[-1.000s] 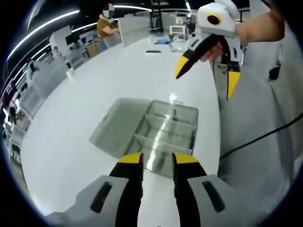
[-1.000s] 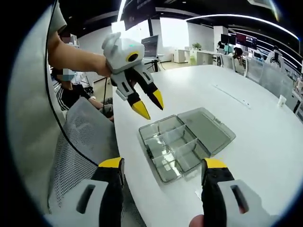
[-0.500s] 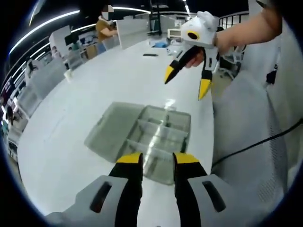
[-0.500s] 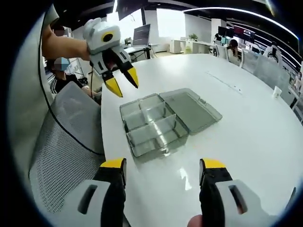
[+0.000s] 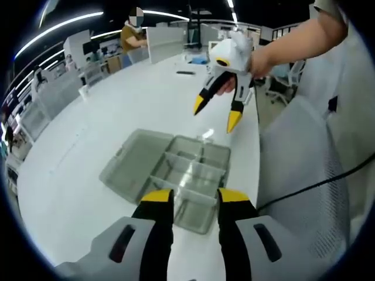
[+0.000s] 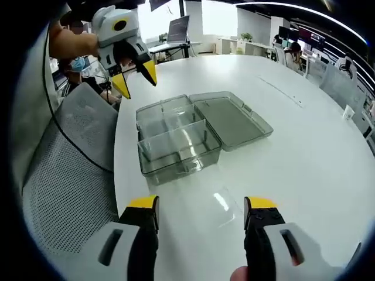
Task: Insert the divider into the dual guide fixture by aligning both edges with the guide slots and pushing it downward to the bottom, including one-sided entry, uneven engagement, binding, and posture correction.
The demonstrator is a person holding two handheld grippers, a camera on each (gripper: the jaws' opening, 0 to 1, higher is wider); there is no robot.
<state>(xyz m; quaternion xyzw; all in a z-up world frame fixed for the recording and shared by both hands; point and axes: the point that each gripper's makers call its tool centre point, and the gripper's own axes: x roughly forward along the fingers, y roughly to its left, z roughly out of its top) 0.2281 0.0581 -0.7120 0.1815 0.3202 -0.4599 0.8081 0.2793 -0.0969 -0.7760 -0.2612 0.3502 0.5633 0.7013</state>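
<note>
So, in the left gripper view the left gripper (image 5: 192, 202) hangs over the near end of the clear box (image 5: 190, 175) on the white table (image 5: 117, 111), its jaws a little apart and holding nothing. The box stands open, lid (image 5: 130, 165) flat beside it, with partitions already across the tray. The right gripper (image 5: 215, 113) hovers past the far end, spread and empty. Nothing is being carried, so the insertion looks not yet begun. Through the clear plastic I cannot tell which partition is the loose divider, nor how deep each sits.

In the right gripper view the right gripper (image 6: 201, 206) has its jaws wide apart over bare table, short of the box (image 6: 176, 140). The left gripper (image 6: 134, 75) hovers beyond it, empty. A faint clear sheet (image 6: 220, 202) may lie between the jaws; it could be the divider or just glare.
</note>
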